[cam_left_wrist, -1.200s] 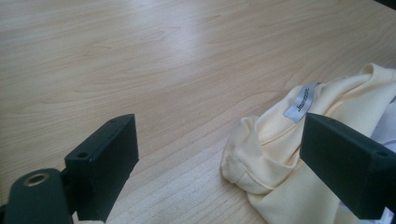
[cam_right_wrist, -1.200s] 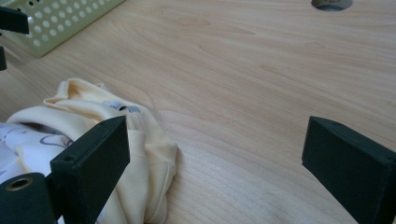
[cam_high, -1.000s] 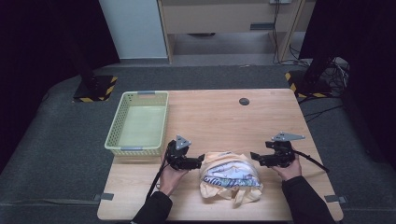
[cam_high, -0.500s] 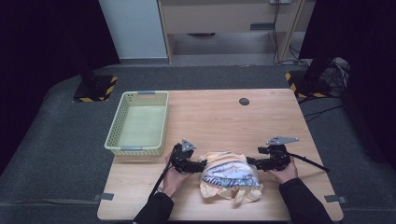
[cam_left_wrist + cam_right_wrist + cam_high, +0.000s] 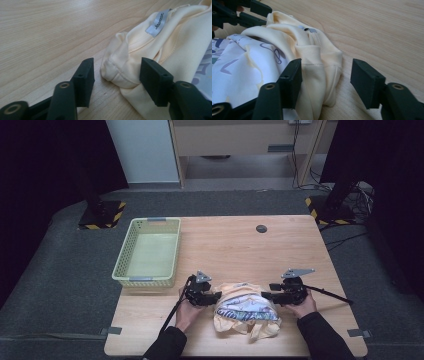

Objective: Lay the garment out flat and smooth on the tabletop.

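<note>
A crumpled pale yellow garment (image 5: 245, 312) with a white and blue printed panel lies near the table's front edge. My left gripper (image 5: 216, 299) is at its left side and my right gripper (image 5: 267, 296) at its right. In the left gripper view the gripper (image 5: 116, 72) has just been closing; a folded hem (image 5: 117, 75) sits between its jaws, the left pad (image 5: 86, 75) still clear of the cloth. A white label (image 5: 158, 23) shows farther up. The right gripper (image 5: 325, 75) has also been closing around a yellow fold (image 5: 319, 72), and its right pad (image 5: 365, 80) stands apart from it.
A pale green basket (image 5: 145, 280) stands at the table's left, just beyond my left hand. A small black round cap (image 5: 261, 228) lies near the far edge. Striped stand bases (image 5: 102, 215) rest on the floor beyond the table. Bare wood stretches behind the garment.
Both grippers have edged a little inward, up against the garment's two sides. The garment itself lies as before.
</note>
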